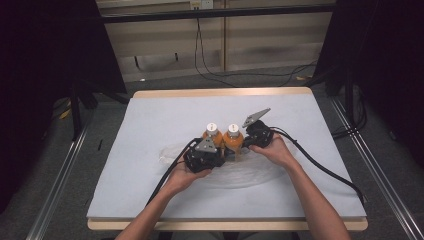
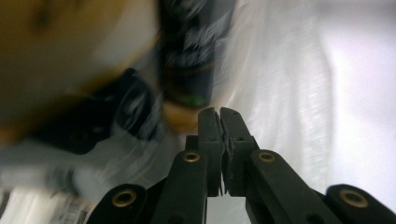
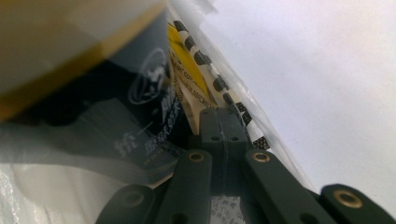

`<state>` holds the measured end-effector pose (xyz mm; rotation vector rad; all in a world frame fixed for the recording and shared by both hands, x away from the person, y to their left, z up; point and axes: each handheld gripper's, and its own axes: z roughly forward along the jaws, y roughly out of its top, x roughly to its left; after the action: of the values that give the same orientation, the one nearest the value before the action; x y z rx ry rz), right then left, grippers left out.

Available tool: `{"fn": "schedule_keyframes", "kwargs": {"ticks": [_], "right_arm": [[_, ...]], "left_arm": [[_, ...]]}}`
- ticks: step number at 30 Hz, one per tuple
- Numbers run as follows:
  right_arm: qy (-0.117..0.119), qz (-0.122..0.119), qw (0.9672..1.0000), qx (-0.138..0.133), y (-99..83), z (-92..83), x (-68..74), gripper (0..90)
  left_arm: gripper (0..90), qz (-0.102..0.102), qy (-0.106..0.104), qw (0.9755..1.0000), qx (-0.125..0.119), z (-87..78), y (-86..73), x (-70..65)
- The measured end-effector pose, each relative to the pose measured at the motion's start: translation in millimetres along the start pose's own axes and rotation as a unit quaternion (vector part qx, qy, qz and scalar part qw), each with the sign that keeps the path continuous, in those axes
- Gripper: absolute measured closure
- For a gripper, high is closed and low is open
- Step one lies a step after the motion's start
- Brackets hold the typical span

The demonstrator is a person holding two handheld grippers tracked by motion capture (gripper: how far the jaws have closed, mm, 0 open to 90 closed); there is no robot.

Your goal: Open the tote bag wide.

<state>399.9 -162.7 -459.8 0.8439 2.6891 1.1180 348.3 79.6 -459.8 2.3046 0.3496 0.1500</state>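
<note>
Orange bottles, two of them with white caps, stand upright side by side mid-table: left bottle (image 1: pixel 212 135), right bottle (image 1: pixel 233 137), touching or nearly so. Clear plastic bag (image 1: pixel 240 172) lies crumpled under and around them, spreading toward you and to the right. Your hands crowd both bottles from the near side, so their lower halves are blocked in the high view.

Pale blue-grey sheet (image 1: pixel 150 130) covers a table (image 1: pixel 220 93) with a light wood edge. Grey floor around it, black cables trailing on the far side, dark curtains left and right, pale wall panels at the back.

Your left gripper (image 1: pixel 220 154) sits just near-left of the left bottle, grey plate on top. In the left gripper view (image 2: pixel 219 116) its jaws are pressed together; thin plastic film sits around the tips, but you can't tell if any is pinched. A blurred dark-labelled bottle is just past the tips, to their left.

Your right gripper (image 1: pixel 246 137) sits just right of the right bottle, plate tilted up. In the right gripper view (image 3: pixel 223 114) the jaws are closed tight, plastic film lies at the tips, pinch unclear. The bottle's dark label is right against the jaws' left side.
</note>
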Motion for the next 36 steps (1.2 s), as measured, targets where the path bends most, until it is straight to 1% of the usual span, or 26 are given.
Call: {"fn": "schedule_keyframes", "kwargs": {"ticks": [1, 2, 3, 4, 5, 6, 8, 9, 10, 11, 12, 14, 15, 16, 17, 20, 22, 23, 24, 25, 26, 27, 29, 31, 34, 36], "right_arm": [[0.005, 0.004, 1.0000, -0.001, -0.6, 0.9, -0.1, 90.0], [0.003, 0.002, 1.0000, 0.002, -1.1, 1.6, -0.6, 90.0], [0.005, 0.004, 1.0000, 0.003, -1.6, 2.7, -1.0, 90.0], [0.003, 0.002, 1.0000, 0.004, -2.1, 3.8, -1.9, 90.0], [0.006, 0.007, 0.9999, 0.005, -2.6, 5.2, -2.1, 90.0], [0.005, 0.005, 0.9999, 0.008, -3.0, 6.8, -2.8, 90.0], [0.000, 0.008, 0.9999, 0.012, -4.4, 9.9, -3.1, 90.0], [0.001, 0.013, 0.9998, 0.016, -5.5, 11.2, -2.9, 90.0], [0.001, 0.011, 0.9998, 0.018, -6.2, 12.9, -3.1, 90.0], [-0.004, 0.007, 0.9997, 0.021, -6.8, 14.7, -3.3, 90.0], [-0.007, 0.010, 0.9996, 0.025, -7.2, 15.6, -3.0, 90.0], [-0.001, 0.011, 0.9996, 0.026, -8.0, 16.7, -4.0, 90.0], [-0.002, 0.013, 0.9997, 0.022, -7.9, 17.2, -3.9, 90.0], [-0.004, 0.013, 0.9996, 0.023, -7.7, 17.4, -3.6, 90.0], [-0.005, 0.012, 0.9997, 0.022, -7.6, 17.7, -3.5, 90.0], [-0.008, 0.012, 0.9997, 0.020, -7.8, 18.2, -3.0, 90.0], [-0.009, 0.015, 0.9997, 0.017, -7.6, 18.8, -3.4, 90.0], [-0.012, 0.012, 0.9997, 0.017, -7.3, 19.1, -4.4, 90.0], [-0.013, 0.015, 0.9997, 0.017, -7.1, 19.3, -4.8, 90.0], [-0.010, 0.021, 0.9996, 0.013, -7.3, 20.1, -5.1, 90.0], [-0.015, 0.016, 0.9997, 0.014, -6.7, 20.1, -6.3, 90.0], [-0.017, 0.018, 0.9996, 0.013, -6.4, 20.6, -6.7, 90.0], [-0.019, 0.019, 0.9996, 0.013, -5.7, 21.1, -7.7, 90.0], [-0.021, 0.022, 0.9994, 0.013, -5.1, 21.5, -8.3, 90.0], [-0.023, 0.025, 0.9994, 0.008, -3.9, 23.2, -9.9, 90.0], [-0.027, 0.026, 0.9992, 0.010, -2.8, 23.9, -10.7, 90.0]], "left_arm": [[88.2, -0.002, 0.003, 1.0000, -0.002, 0.7, -2.6, -0.2], [88.5, 0.004, 0.014, 0.9999, -0.001, 0.7, -3.7, 0.0], [89.2, -0.004, 0.009, 0.9999, -0.007, 1.8, -5.1, 0.5], [89.2, -0.005, 0.010, 0.9999, -0.003, 1.8, -5.3, 0.8], [90.0, -0.001, 0.013, 0.9999, -0.010, 2.9, -5.8, 0.0], [89.9, 0.002, 0.015, 0.9999, -0.004, 3.9, -5.8, -1.0], [89.5, 0.010, 0.015, 0.9998, -0.006, 8.5, -6.9, -4.1], [89.5, 0.012, 0.013, 0.9998, -0.001, 8.8, -6.7, -5.2], [89.5, 0.014, 0.014, 0.9998, 0.000, 9.3, -6.9, -6.0], [89.6, 0.015, 0.008, 0.9999, 0.001, 9.8, -7.3, -6.5], [89.5, 0.019, 0.010, 0.9997, 0.005, 10.3, -7.9, -7.6], [89.3, 0.030, 0.015, 0.9991, 0.025, 12.2, -9.1, -11.1], [89.6, 0.042, 0.008, 0.9984, 0.038, 14.0, -9.6, -11.7], [90.0, 0.028, 0.010, 0.9992, 0.026, 16.5, -10.6, -14.4], [90.0, 0.028, 0.005, 0.9992, 0.029, 15.9, -10.4, -13.6], [90.0, 0.024, 0.002, 0.9994, 0.023, 16.1, -11.4, -13.8], [90.0, 0.016, -0.014, 0.9994, 0.028, 14.6, -12.4, -13.2], [90.0, 0.034, -0.021, 0.9983, 0.042, 12.5, -12.2, -10.6], [90.0, 0.008, -0.024, 0.9995, 0.021, 14.8, -13.2, -13.3], [90.0, 0.011, -0.026, 0.9993, 0.023, 14.5, -13.3, -13.1], [90.0, 0.013, -0.023, 0.9994, 0.024, 14.6, -13.0, -13.9], [90.0, 0.020, -0.023, 0.9989, 0.035, 13.5, -12.0, -14.1], [90.0, 0.029, -0.022, 0.9985, 0.039, 13.3, -11.0, -16.5], [90.0, 0.039, -0.029, 0.9978, 0.044, 11.8, -11.1, -19.3], [90.0, 0.038, -0.046, 0.9974, 0.041, 9.7, -13.2, -22.3], [90.0, 0.042, -0.041, 0.9974, 0.042, 9.0, -13.9, -25.3]]}}
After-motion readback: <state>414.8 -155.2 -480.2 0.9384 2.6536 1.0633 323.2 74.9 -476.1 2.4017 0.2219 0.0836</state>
